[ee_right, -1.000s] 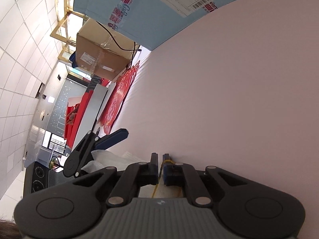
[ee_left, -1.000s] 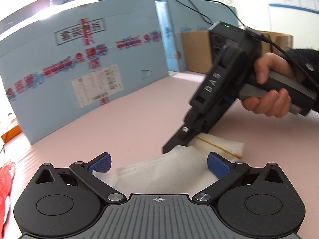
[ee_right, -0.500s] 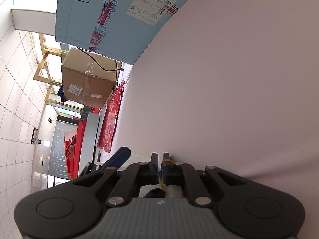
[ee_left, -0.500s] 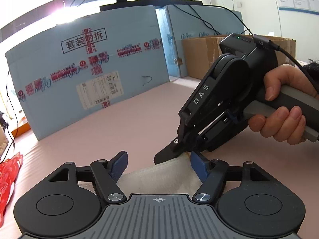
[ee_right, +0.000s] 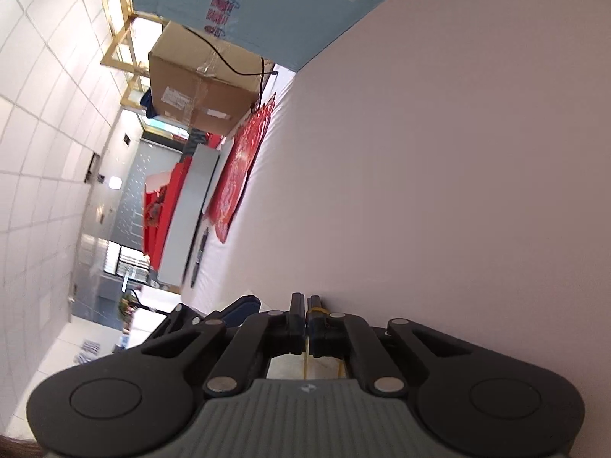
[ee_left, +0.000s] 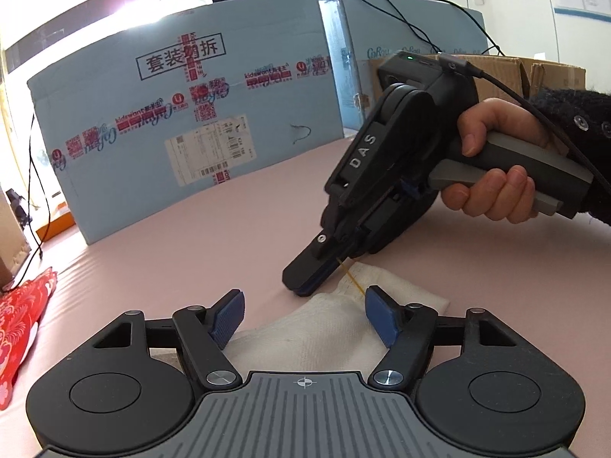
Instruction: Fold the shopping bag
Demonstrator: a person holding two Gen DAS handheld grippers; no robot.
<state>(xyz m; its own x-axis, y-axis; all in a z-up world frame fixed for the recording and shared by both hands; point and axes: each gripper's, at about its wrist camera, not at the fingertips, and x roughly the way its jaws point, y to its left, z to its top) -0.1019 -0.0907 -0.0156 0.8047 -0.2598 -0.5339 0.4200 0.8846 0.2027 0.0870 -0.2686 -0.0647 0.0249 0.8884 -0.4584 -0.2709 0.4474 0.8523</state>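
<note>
Left wrist view: the white shopping bag (ee_left: 324, 332) lies on the pink surface (ee_left: 214, 236), already gathered into a small folded bundle with a thin yellow cord (ee_left: 353, 278) running across its far end. The left tongs (ee_left: 303, 318) stand partly open above the near part of the bundle; their blue pads (ee_left: 231, 315) straddle the cloth without pressing it, having closed in from fully wide within the last second and eased back a little since. The right tongs (ee_left: 305, 286), held in a person's hand (ee_left: 492, 164), are closed tight at the bag's far edge, and in the right wrist view the yellow cord shows right at their closed tips (ee_right: 308, 307), so they seem to pinch the fabric or the cord there; which one cannot be told.

The fold looks to be in its late stage: the bundle is compact and one end is pinned. The next move probably calls for the left tongs to close on the near layers and hold them flat while the right end is carried over or tucked, keeping the layers from springing apart.

Behind stands a blue carton (ee_left: 183, 122).
</note>
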